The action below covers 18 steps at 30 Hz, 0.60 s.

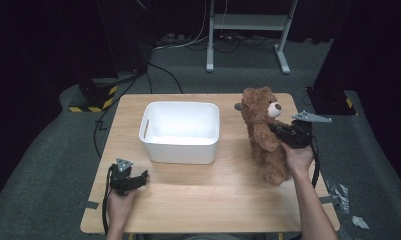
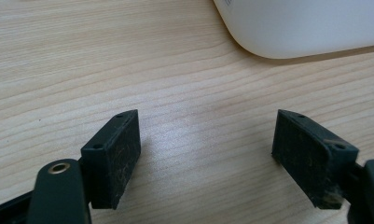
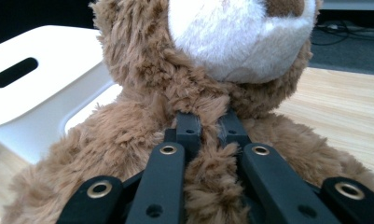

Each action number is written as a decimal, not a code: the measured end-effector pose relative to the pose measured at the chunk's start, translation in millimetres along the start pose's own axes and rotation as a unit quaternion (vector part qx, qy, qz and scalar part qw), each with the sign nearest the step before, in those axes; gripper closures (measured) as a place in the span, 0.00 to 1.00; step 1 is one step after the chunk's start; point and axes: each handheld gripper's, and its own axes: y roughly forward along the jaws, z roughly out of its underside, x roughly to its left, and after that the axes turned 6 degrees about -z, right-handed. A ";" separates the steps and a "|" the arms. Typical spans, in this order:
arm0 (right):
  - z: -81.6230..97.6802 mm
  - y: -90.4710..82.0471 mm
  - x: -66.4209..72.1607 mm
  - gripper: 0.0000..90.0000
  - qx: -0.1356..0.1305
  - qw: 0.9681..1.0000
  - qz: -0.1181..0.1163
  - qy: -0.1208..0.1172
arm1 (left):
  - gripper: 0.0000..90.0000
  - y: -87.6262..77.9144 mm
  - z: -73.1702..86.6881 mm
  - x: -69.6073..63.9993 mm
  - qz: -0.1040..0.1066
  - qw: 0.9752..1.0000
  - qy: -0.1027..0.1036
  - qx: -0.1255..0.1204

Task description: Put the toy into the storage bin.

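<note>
Right tool clamped on one teddy bear, left tool apart; one white bin

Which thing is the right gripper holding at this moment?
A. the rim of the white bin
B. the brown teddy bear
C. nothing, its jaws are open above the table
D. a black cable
B: the right gripper has its jaws pinched into the fur of the teddy bear just under its muzzle, beside the white bin.
</note>
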 end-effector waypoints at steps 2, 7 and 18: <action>-0.5 0.0 4.6 0.93 0.002 1.000 -0.007 -0.006 | 0.26 0.0 0.0 -0.1 0.000 1.000 0.000 0.000; -1.2 -2.8 13.9 0.93 0.000 0.999 -0.036 -0.014 | 0.26 -0.1 0.0 -0.1 0.000 1.000 0.000 0.000; -1.2 -8.2 21.0 0.93 -0.010 0.998 -0.054 -0.009 | 0.26 -0.1 0.0 0.0 0.000 1.000 0.000 0.000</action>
